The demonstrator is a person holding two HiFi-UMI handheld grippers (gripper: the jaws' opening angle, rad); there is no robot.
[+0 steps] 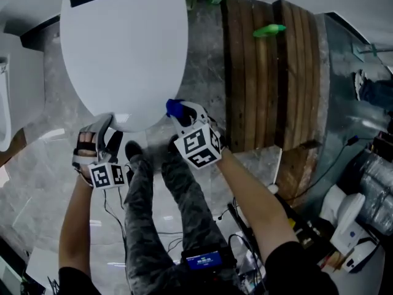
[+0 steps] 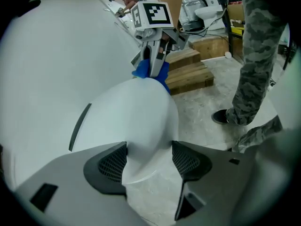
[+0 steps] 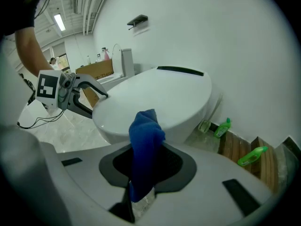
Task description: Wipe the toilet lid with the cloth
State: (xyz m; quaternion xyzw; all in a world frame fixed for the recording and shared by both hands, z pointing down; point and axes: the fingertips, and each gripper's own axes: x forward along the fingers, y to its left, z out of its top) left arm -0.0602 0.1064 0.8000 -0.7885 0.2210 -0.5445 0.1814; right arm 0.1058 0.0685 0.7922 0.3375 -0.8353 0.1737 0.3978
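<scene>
far left: white fixture [image 1: 3, 103] cut off by the frame edge, with a strip of grey tile floor [image 1: 43, 165] between it and the toilet
toilet lid [image 1: 123, 48] is down, top bare, rounded front edge points at the person
left tongs [image 2: 148, 150] spread wide, gripping nothing; the lid's front edge sits in the gap, pads clear of it on both sides
legs [image 1: 166, 201] stand on the floor straight in front of the bowl, between the two arms, one shoe [image 1: 132, 149] near the lid edge, so little free floor there
right tongs [image 3: 145, 166] clamped on the blue cloth [image 3: 146, 135]; cloth sticks up out of the pads and sits at the lid's front-right edge, can't tell if it touches the lid
right of the toilet: narrow floor gap, then a wooden platform [image 1: 270, 72] running alongside, tight on that side
containers: green bottle [image 3: 223, 126] upright on the floor by the wall, second green bottle [image 3: 252, 156] lying on the platform; can't tell what's in either
far right: cables [image 1: 245, 226] and white clutter on the floor, crowded
</scene>
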